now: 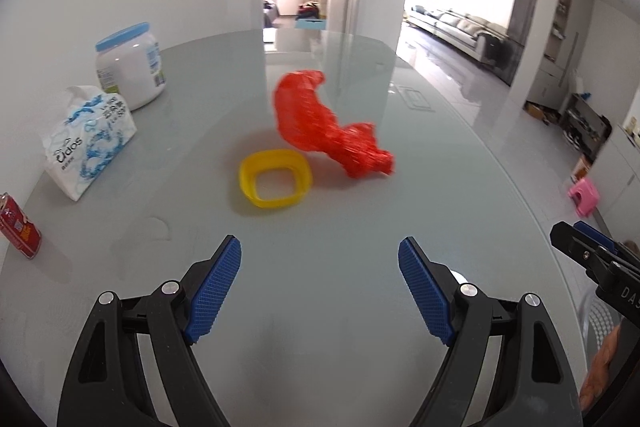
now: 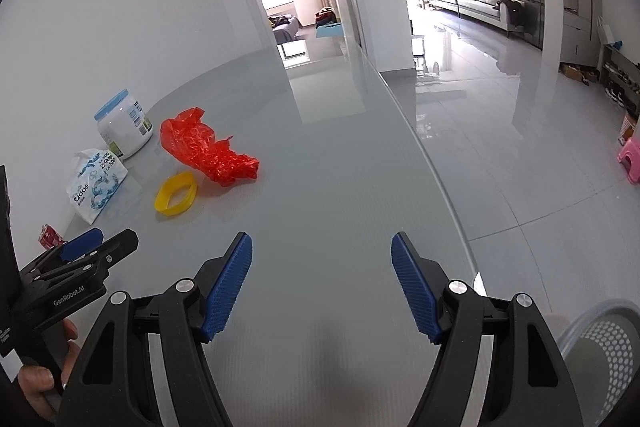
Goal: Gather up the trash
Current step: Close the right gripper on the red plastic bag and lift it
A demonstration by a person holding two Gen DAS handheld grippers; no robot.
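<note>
Left gripper [image 1: 319, 283] and right gripper [image 2: 321, 285] both spread wide, gripping nothing, poised over bare table [image 1: 320, 347]. Ahead of the left jaws, a yellow ring [image 1: 276, 183]; touching its far right side, a crumpled red bag [image 1: 324, 123]. Left of the ring, a tissue pack [image 1: 90, 141], behind that a white jar [image 1: 130, 67], and nearer the table edge a red can [image 1: 18, 225].

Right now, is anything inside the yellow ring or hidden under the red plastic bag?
The yellow ring is open through; only bare table glass shows inside. The crumpled red plastic bag touches the ring's far edge. Whatever lies beneath the bag is covered.
</note>
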